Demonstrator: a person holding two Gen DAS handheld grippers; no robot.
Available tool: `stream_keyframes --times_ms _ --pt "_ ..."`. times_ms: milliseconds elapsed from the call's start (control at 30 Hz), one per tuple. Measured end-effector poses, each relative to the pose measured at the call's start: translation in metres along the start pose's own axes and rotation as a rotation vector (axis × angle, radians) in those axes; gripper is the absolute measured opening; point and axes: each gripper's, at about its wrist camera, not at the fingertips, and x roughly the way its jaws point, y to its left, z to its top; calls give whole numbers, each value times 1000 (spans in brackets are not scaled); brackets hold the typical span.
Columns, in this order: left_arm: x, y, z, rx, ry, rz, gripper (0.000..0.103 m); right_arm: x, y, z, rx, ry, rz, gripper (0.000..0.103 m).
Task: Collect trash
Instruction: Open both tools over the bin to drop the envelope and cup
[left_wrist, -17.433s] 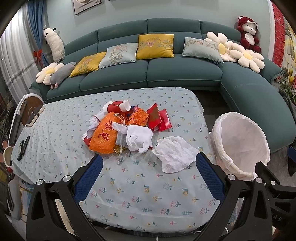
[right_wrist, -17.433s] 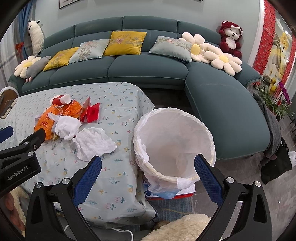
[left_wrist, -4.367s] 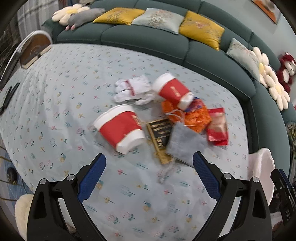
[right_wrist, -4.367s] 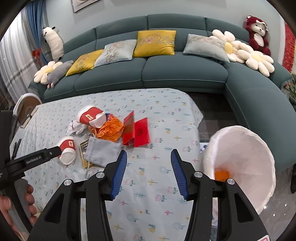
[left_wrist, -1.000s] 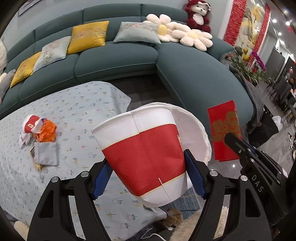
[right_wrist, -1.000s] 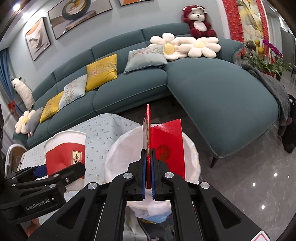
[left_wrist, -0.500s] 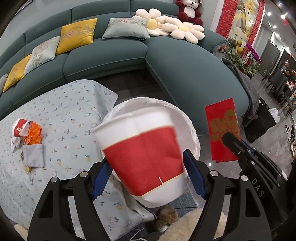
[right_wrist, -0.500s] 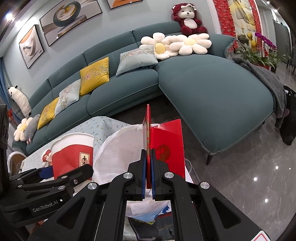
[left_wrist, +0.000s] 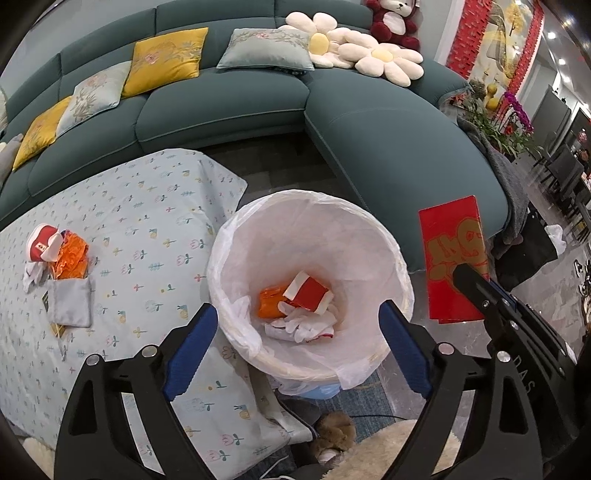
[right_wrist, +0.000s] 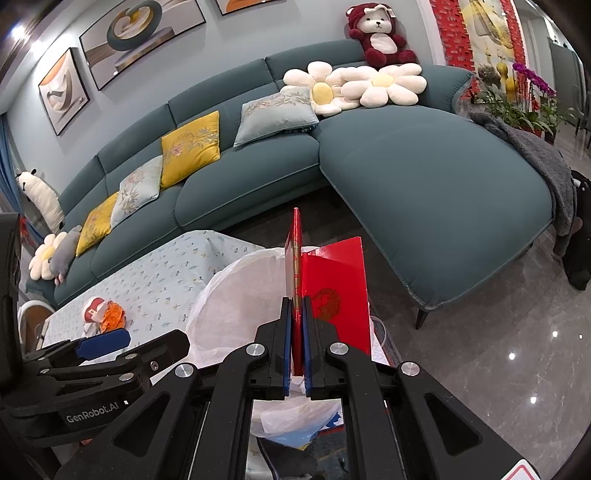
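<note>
My left gripper (left_wrist: 295, 332) hovers over the white-lined trash bin (left_wrist: 306, 195); its jaws are opening and nothing is between them. A red-and-white paper cup (left_wrist: 308, 291) lies at the bottom of the bin with an orange wrapper (left_wrist: 269, 302) and white tissue (left_wrist: 299, 326). My right gripper (right_wrist: 297, 306) is shut on folded red envelopes (right_wrist: 336, 291), held beside the bin's right rim; the red envelopes (left_wrist: 452, 262) also show in the left wrist view. On the table remain another red cup (left_wrist: 40, 243), orange wrappers (left_wrist: 72, 256) and a grey pouch (left_wrist: 70, 306).
The table with a flowered cloth (left_wrist: 147, 229) stands left of the bin (right_wrist: 236, 291). A teal corner sofa (left_wrist: 388, 140) wraps behind and to the right. Glossy grey floor (right_wrist: 498, 350) lies to the right, and a fluffy rug (left_wrist: 388, 454) lies below the bin.
The red-and-white cup left my left gripper and dropped into the bin, and the left jaws spread wider. The right gripper kept its hold on the red envelopes.
</note>
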Motion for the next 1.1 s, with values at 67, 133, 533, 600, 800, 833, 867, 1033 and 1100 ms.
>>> stream_keyframes --times_ms 67,133,533,600,800,833,867,1033,1100 --pt "-1 4 0 -7 -1 5 85 2 3 1 -8 3 5 6" --pt "-2 10 0 -19 -3 11 85 5 6 2 -16 5 11 6" --pt "-10 44 1 -93 -16 47 88 12 29 5 -42 3 28 23" --pt "-11 49 0 -103 -17 51 88 11 33 6 -48 1 30 26" --pt "-14 63 -2 -131 -24 61 88 10 47 6 -70 -4 30 38" --pt "-15 66 -3 -136 -27 64 88 10 50 7 -76 -4 30 39" --pt "-16 68 -3 -141 -28 64 88 11 53 6 -81 -2 29 39" --pt "-20 88 -7 -180 -34 75 88 10 68 4 -107 3 33 44" --pt "-22 97 -10 -199 -37 82 88 11 78 2 -125 6 37 44"
